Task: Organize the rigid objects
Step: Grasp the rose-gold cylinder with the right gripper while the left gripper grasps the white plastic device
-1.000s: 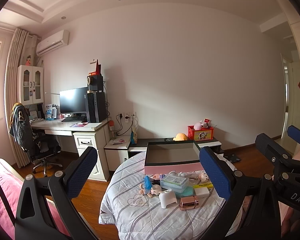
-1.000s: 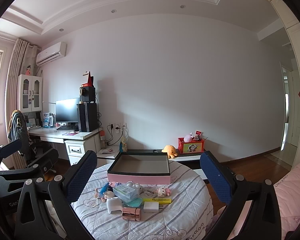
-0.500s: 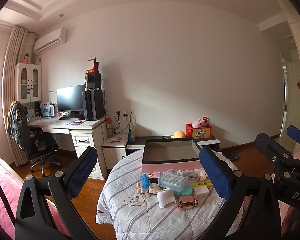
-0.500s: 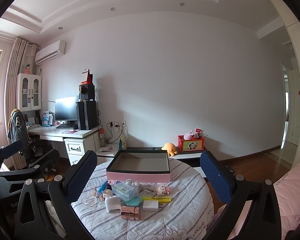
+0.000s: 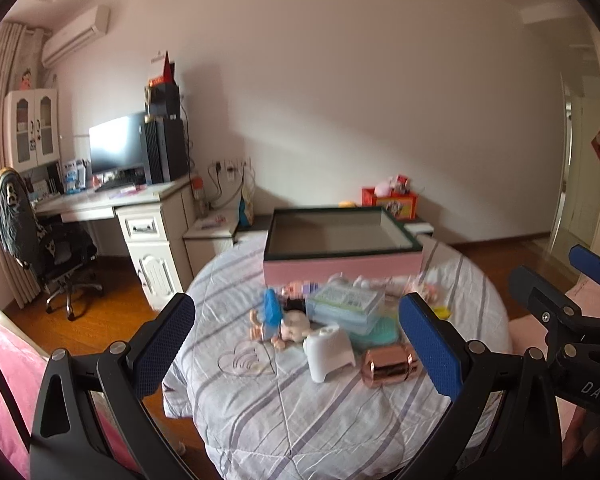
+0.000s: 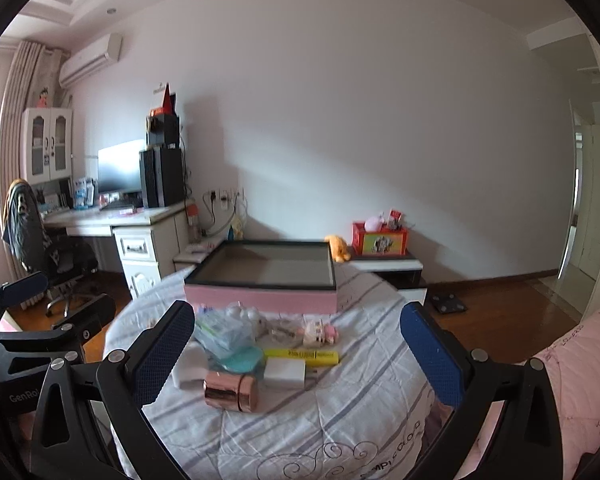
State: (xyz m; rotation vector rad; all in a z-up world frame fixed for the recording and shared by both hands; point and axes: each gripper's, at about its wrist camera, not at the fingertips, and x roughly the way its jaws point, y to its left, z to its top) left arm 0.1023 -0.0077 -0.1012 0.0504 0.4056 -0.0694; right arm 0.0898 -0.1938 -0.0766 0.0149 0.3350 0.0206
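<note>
A round table (image 5: 300, 420) with a striped cloth holds an open pink box (image 5: 342, 266) at its far side, also in the right wrist view (image 6: 260, 298). In front of it lie several small objects: a rose-gold cylinder (image 5: 388, 367) (image 6: 231, 392), a white stand (image 5: 329, 350), a clear plastic case (image 5: 344, 306), a blue-haired doll (image 5: 270, 320), a yellow marker (image 6: 302, 356), a white block (image 6: 285, 374). My left gripper (image 5: 296, 350) is open above the near objects. My right gripper (image 6: 298, 356) is open above them too. Both are empty.
A desk (image 5: 112, 204) with monitor and an office chair (image 5: 48, 256) stand at the left. A low cabinet with a red toy box (image 6: 379, 238) stands by the far wall. Pink bedding (image 6: 572, 380) lies at the right, wooden floor around the table.
Both grippers have moved forward and tilted down toward the table; the objects now sit larger and higher between the fingers. The jaws stay open.
</note>
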